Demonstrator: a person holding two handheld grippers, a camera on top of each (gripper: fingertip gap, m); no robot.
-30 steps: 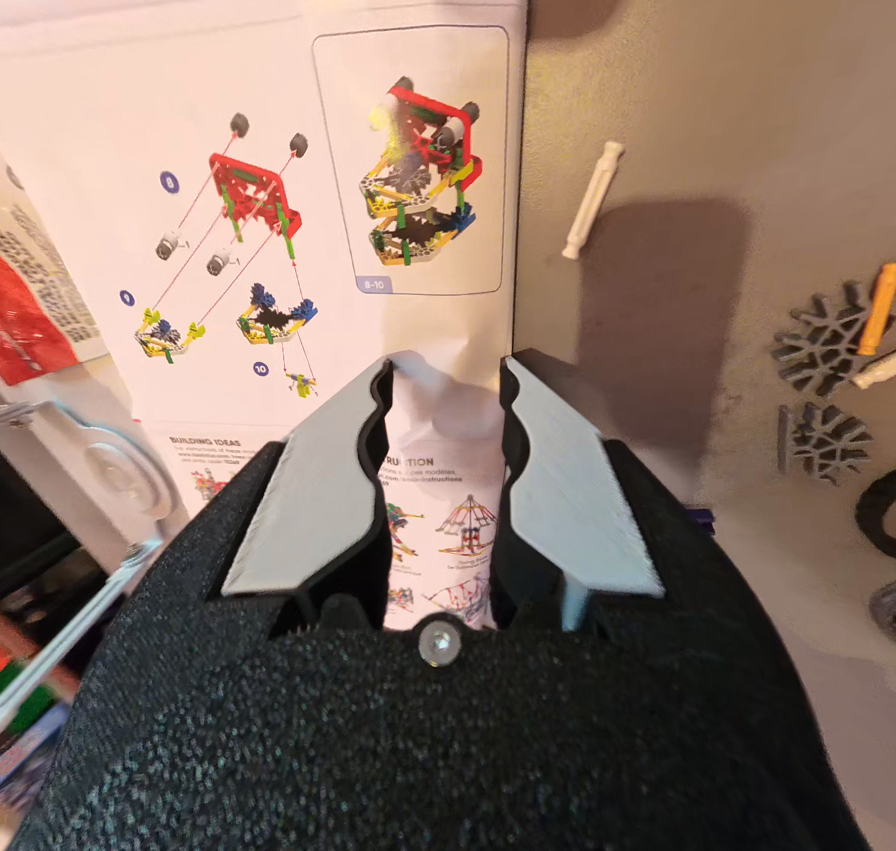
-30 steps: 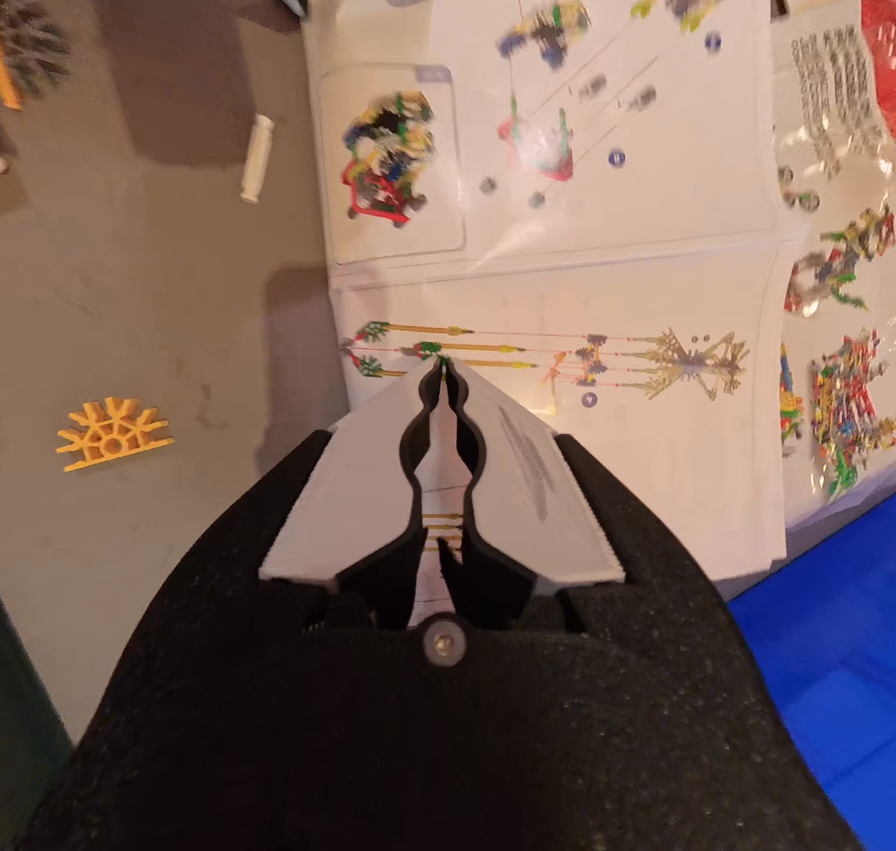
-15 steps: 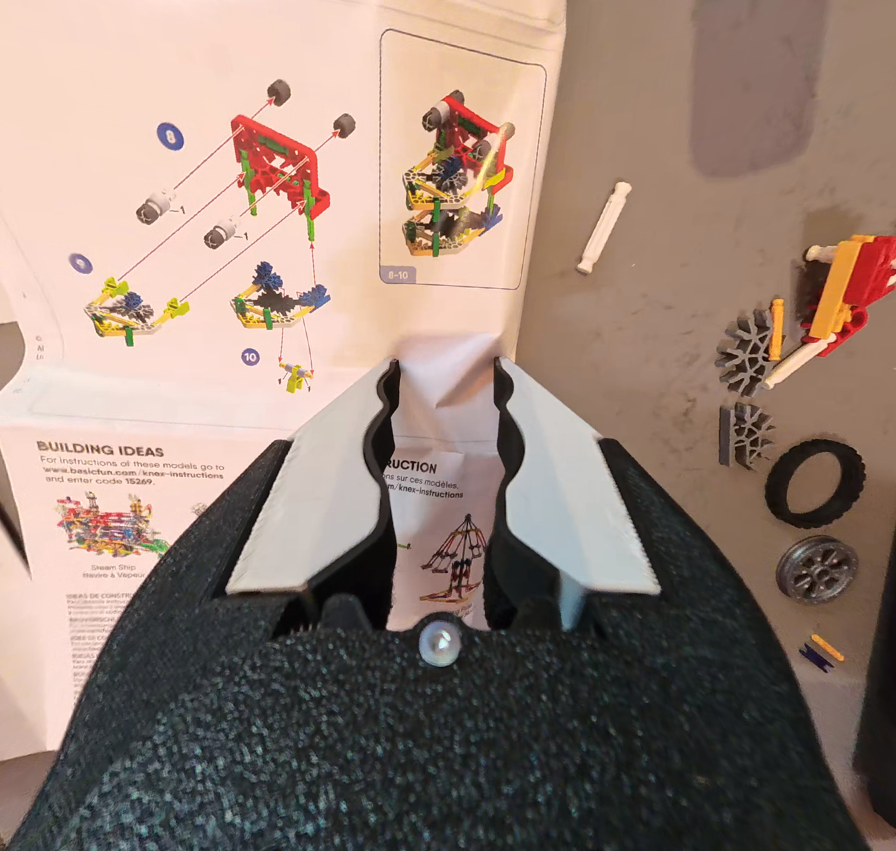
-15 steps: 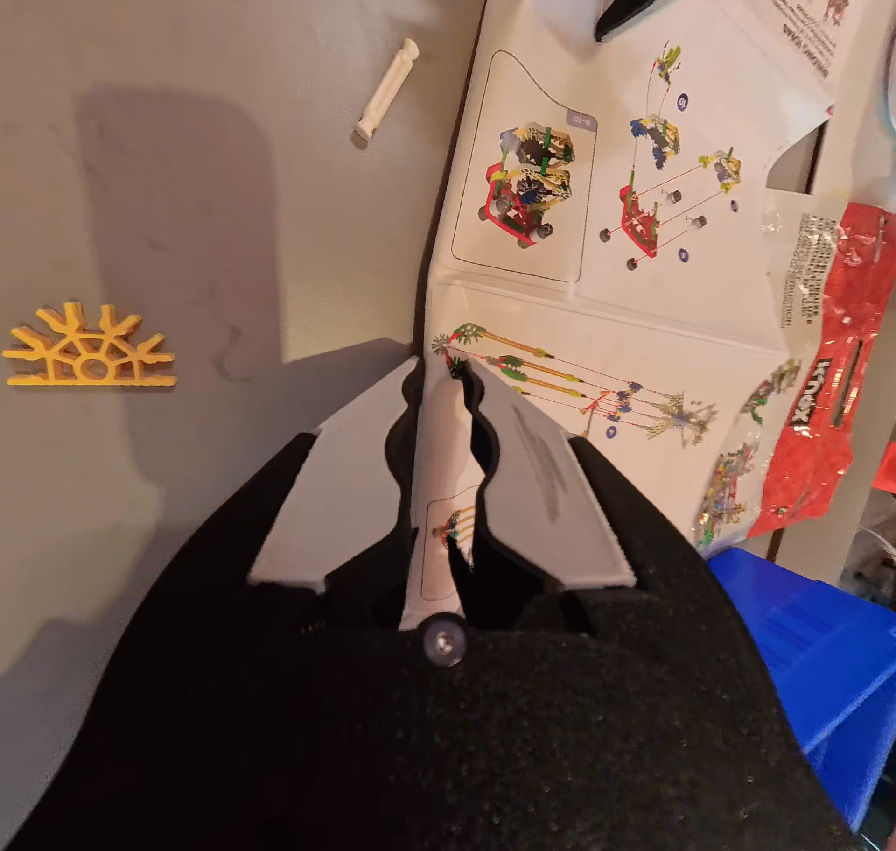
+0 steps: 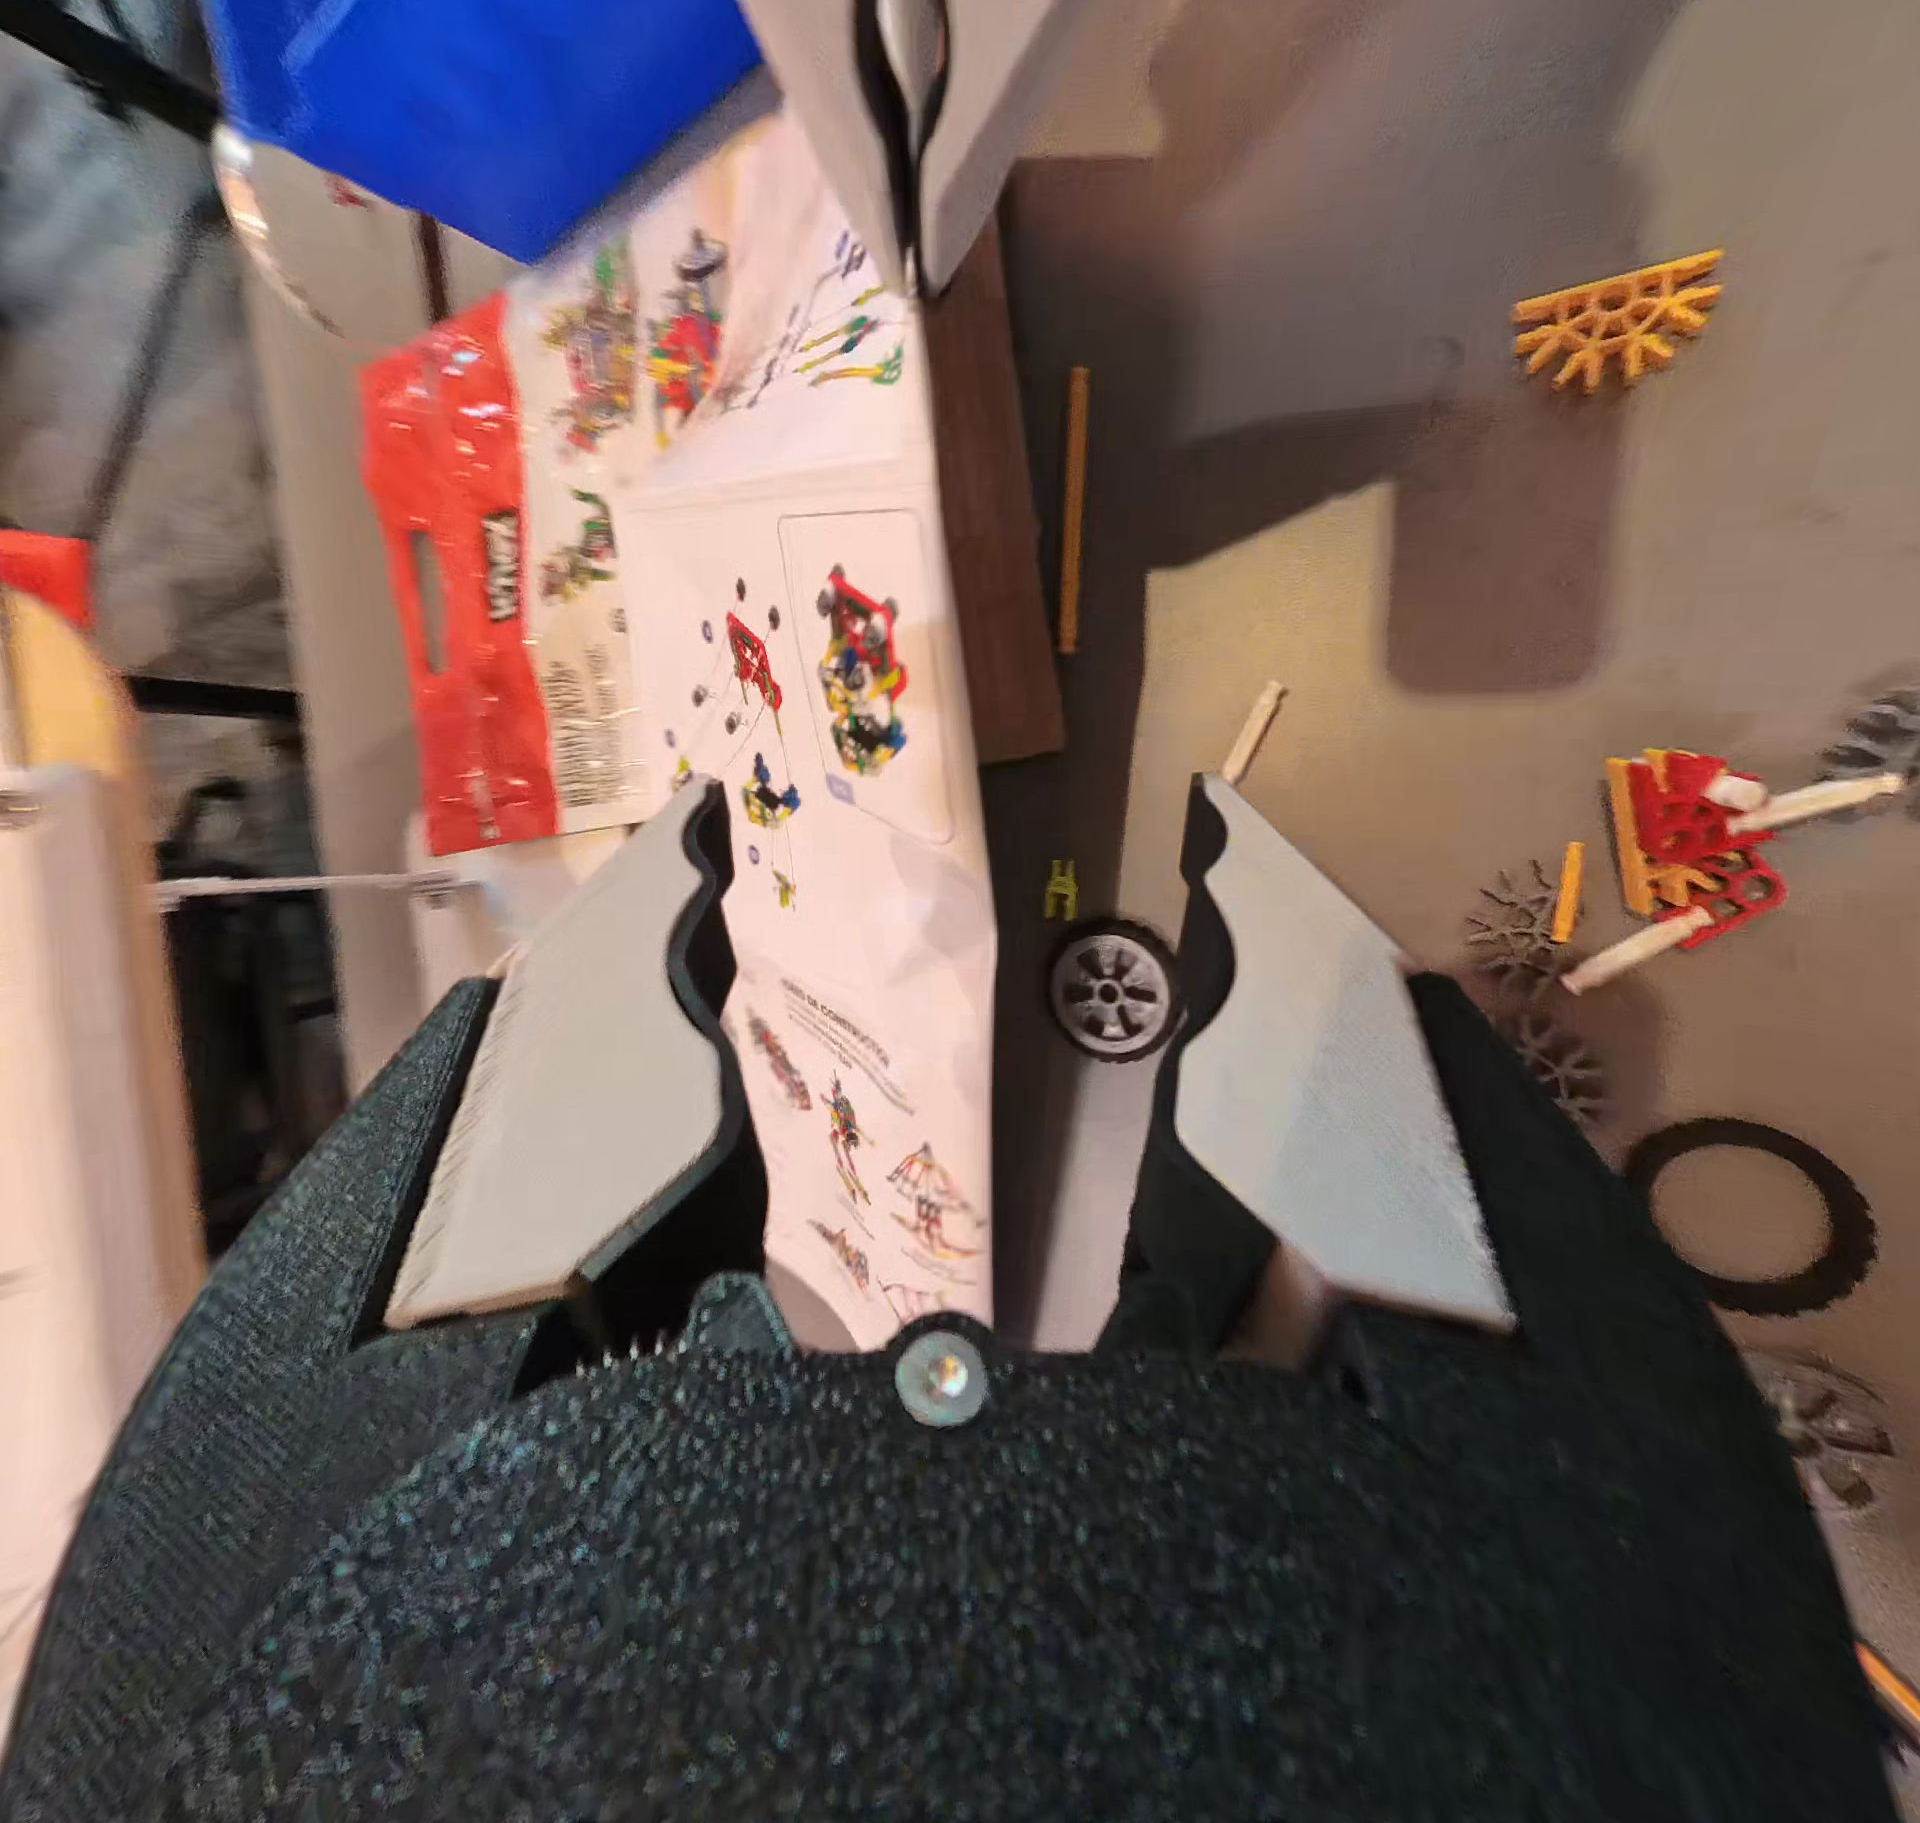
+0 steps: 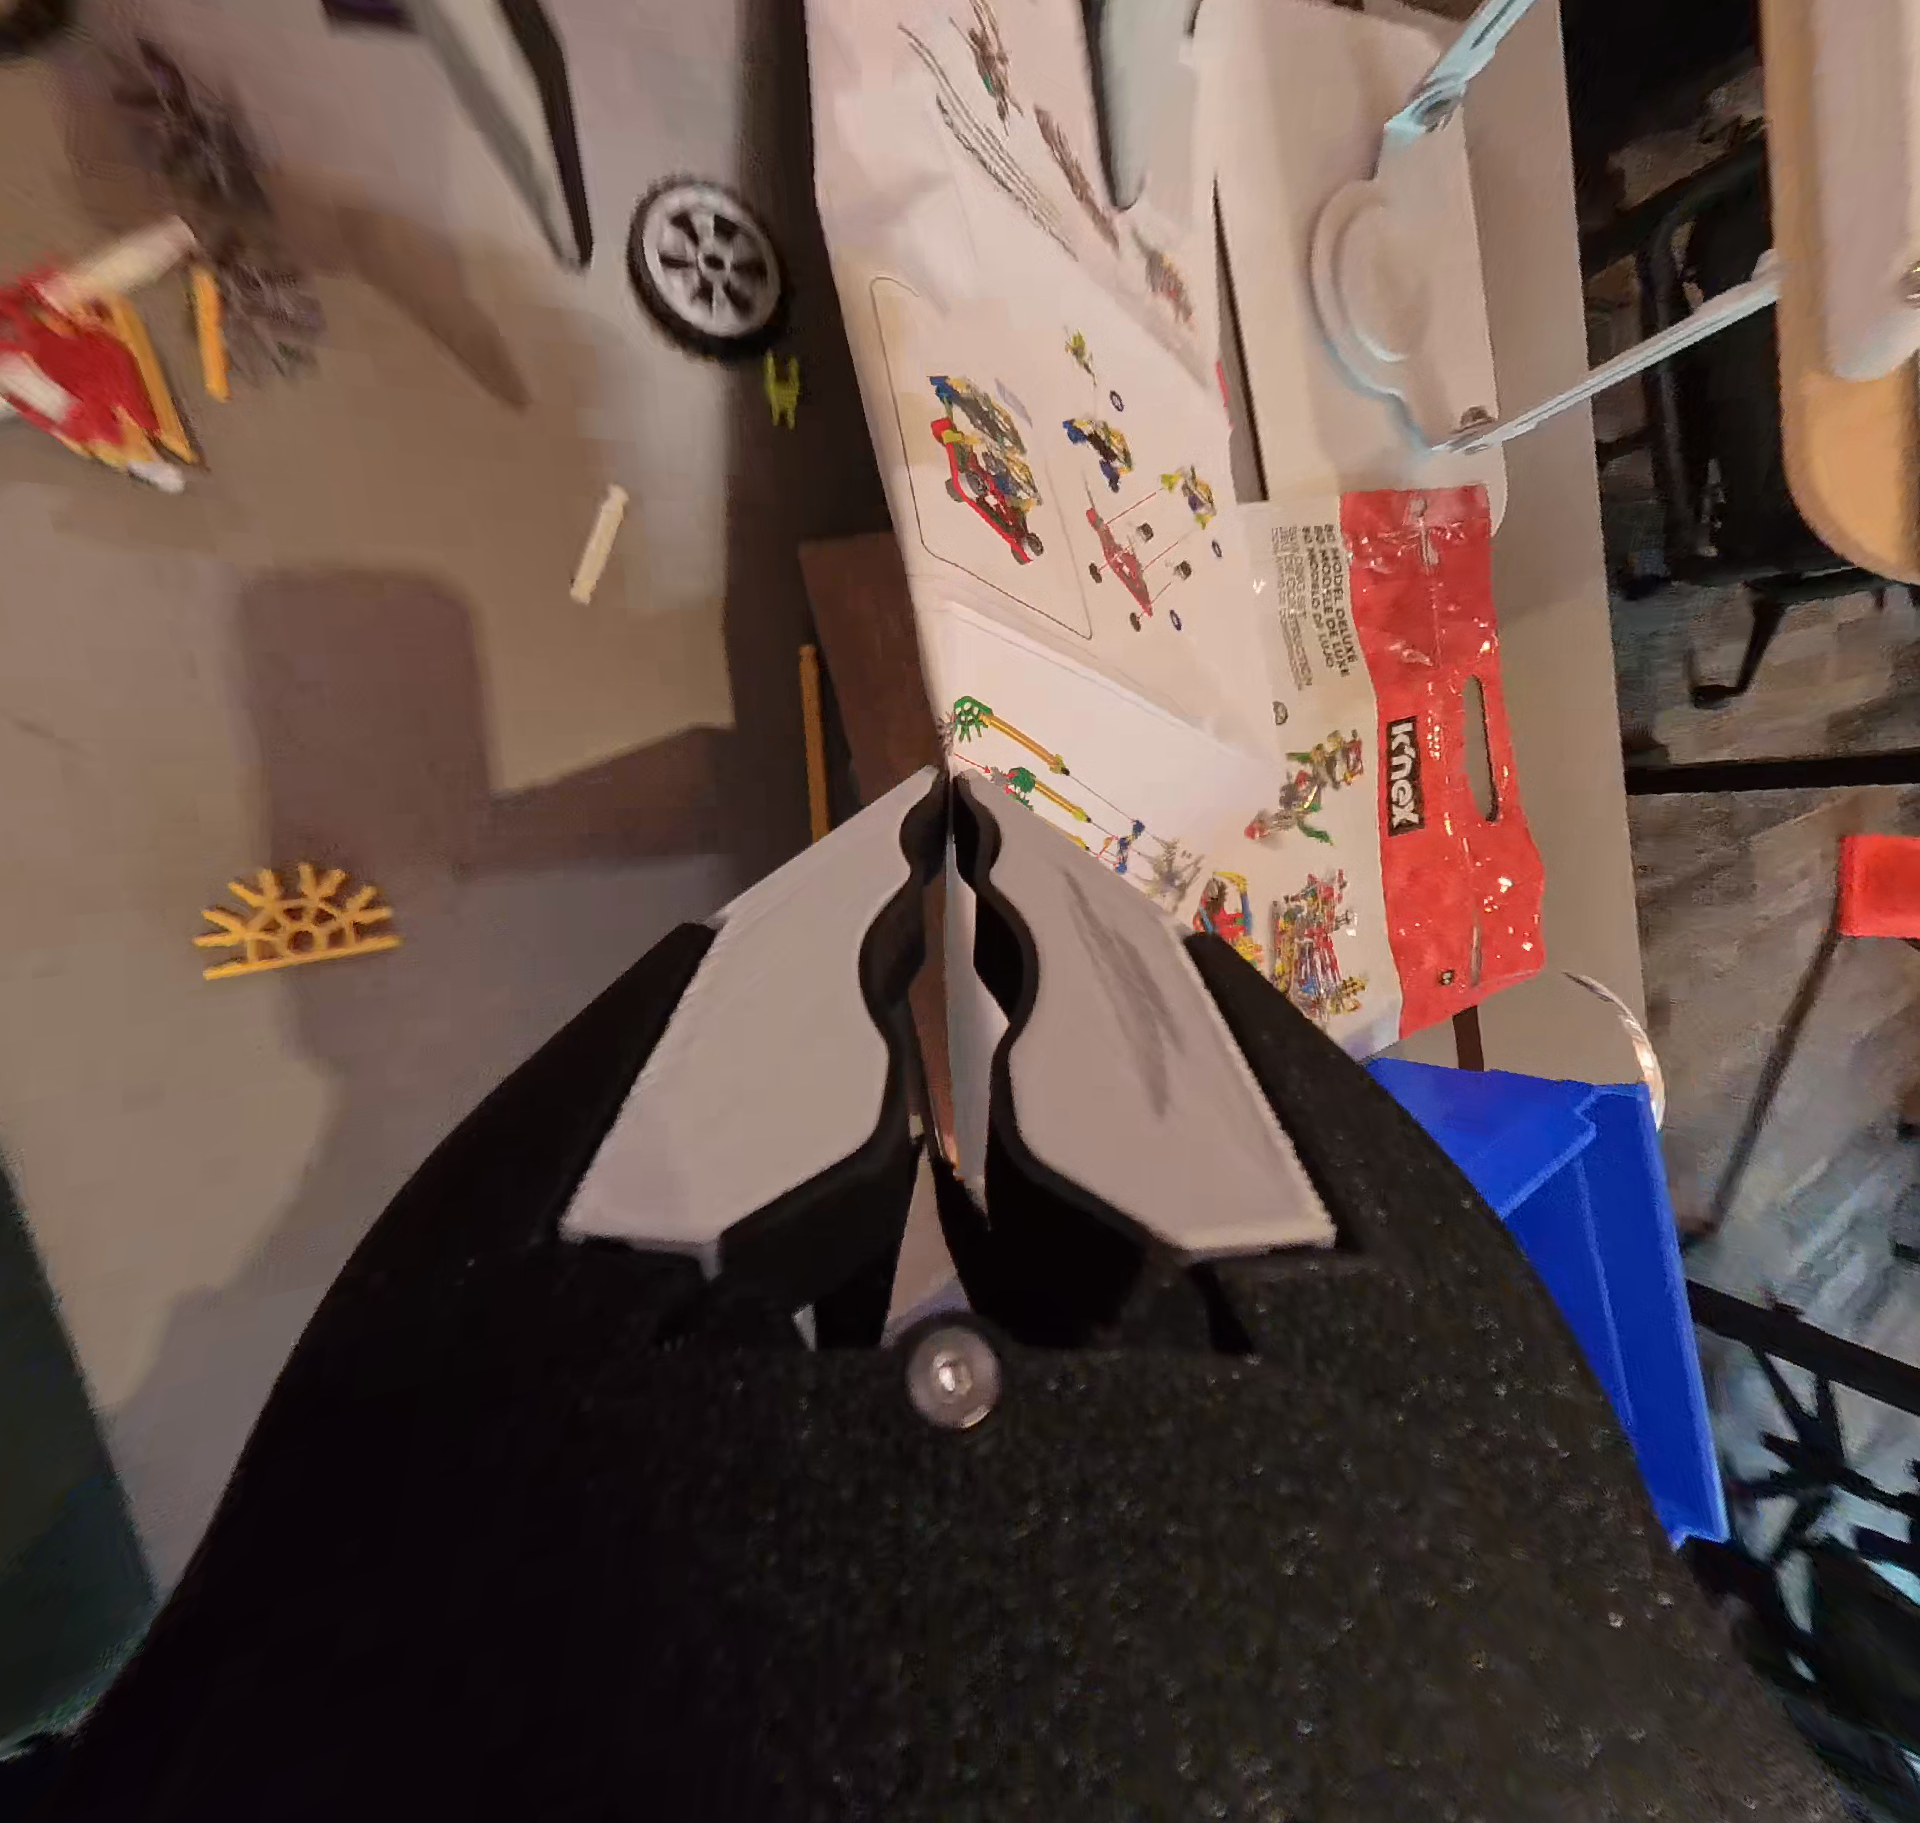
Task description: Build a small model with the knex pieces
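Over the grey counter (image 5: 1299, 630), the right gripper (image 6: 951, 786) is clamped on the edge of a white folded paper instruction sheet (image 6: 1039, 630) printed with coloured models. The left gripper (image 5: 956, 797) is spread apart, astride that sheet's far end, with a grey spoked plastic wheel (image 5: 1112, 989) between its fingers.

A red plastic bag (image 6: 1444, 745) bears a white logo in a black patch, with small printed lines beside it. The white instruction sheet (image 6: 1049, 547) (folded, partly blurred) carries a short heading, small round step markers and captioned drawings.
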